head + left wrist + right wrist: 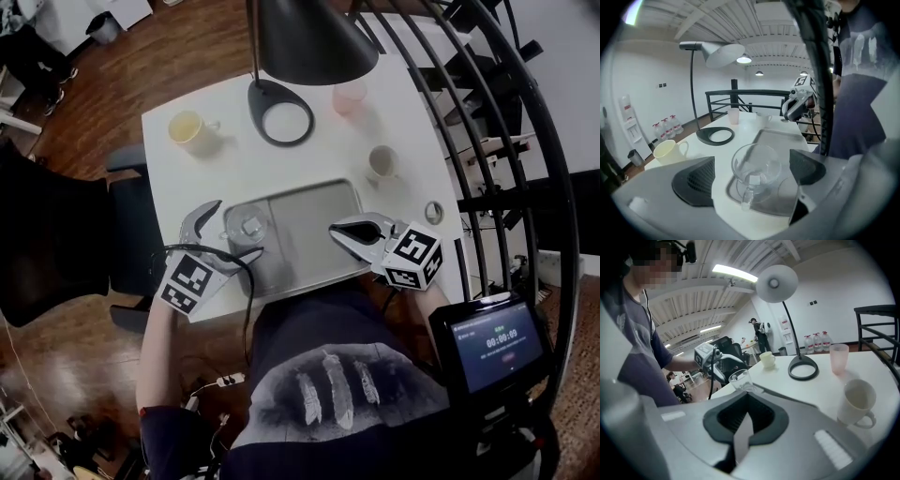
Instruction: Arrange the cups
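Note:
A clear glass cup (pixel 247 224) stands on the left end of the grey tray (pixel 314 246). My left gripper (pixel 230 234) is open, one jaw on each side of the glass (pixel 756 169), and neither pad touches it. My right gripper (pixel 339 231) is shut and empty, its tip over the tray's right edge. The table also carries a yellow mug (pixel 187 128) at the far left, a white mug (pixel 382 161) at the right and a pink cup (pixel 349 96) at the back. In the right gripper view the white mug (pixel 857 401) stands close on the right.
A black lamp base (pixel 281 117) sits at the back of the white table, its shade overhead. A small ring (pixel 433 212) lies near the right edge. A black railing (pixel 506 141) curves along the right, a dark chair (pixel 56 244) stands left, and a timer screen (pixel 494 345) is at lower right.

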Available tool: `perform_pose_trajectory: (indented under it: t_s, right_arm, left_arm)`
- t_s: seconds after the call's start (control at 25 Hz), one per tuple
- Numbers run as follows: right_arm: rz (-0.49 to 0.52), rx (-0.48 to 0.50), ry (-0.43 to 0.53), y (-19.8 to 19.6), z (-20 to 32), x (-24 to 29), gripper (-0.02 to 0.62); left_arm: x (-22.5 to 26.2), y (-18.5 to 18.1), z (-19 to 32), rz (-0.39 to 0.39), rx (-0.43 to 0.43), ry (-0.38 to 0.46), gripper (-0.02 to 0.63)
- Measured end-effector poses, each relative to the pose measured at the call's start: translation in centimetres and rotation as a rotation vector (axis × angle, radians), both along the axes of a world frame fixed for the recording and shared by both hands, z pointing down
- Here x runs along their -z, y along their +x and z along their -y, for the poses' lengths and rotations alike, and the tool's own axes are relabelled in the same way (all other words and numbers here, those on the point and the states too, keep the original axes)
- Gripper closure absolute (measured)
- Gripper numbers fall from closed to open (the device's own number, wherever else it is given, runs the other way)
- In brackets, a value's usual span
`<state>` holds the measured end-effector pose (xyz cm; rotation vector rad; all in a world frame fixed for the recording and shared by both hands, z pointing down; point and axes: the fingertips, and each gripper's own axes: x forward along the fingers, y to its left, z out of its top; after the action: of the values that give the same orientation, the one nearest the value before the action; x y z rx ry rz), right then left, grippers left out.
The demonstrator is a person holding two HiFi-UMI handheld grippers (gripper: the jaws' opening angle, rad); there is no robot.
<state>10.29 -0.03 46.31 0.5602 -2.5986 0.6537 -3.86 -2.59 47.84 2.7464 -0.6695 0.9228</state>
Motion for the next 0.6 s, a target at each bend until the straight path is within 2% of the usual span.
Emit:
perform_pose_trajectory:
  t_s: [0.08, 0.24, 0.36, 0.4, 0.52, 0.6]
  right_arm:
    - [0.002, -0.011, 0.007, 0.3, 0.4, 0.1, 0.591]
    - [0.02, -0.041, 0.013, 1.1, 1.1, 1.0, 0.591]
    - [0.036, -0.044, 0.022, 1.1, 1.7, 1.7, 0.591]
    - [0.04, -0.041, 0.027, 1.0, 1.9, 1.8, 0.591]
    - [0.05, -0.029, 0.039, 0.3, 2.5, 2.4, 0.591]
    - [0.053, -0.023, 0.043, 0.0, 2.6, 2.6, 0.591]
  left_arm:
    - [2.3, -0.3, -0.4, -0.071, 0.03, 0.004, 0.107]
    - [6.5, -1.0, -1.4, -0.338, 0.1, 0.017, 0.107]
    - [11.0, 0.0, -1.2, -0.438, 0.116, 0.041, 0.115]
    - [12.4, 0.4, -0.9, -0.457, 0.125, 0.05, 0.142]
    - [14.7, 0.2, 0.2, -0.502, 0.193, 0.079, 0.289]
    - [14.5, -0.6, 0.7, -0.533, 0.266, 0.1, 0.452]
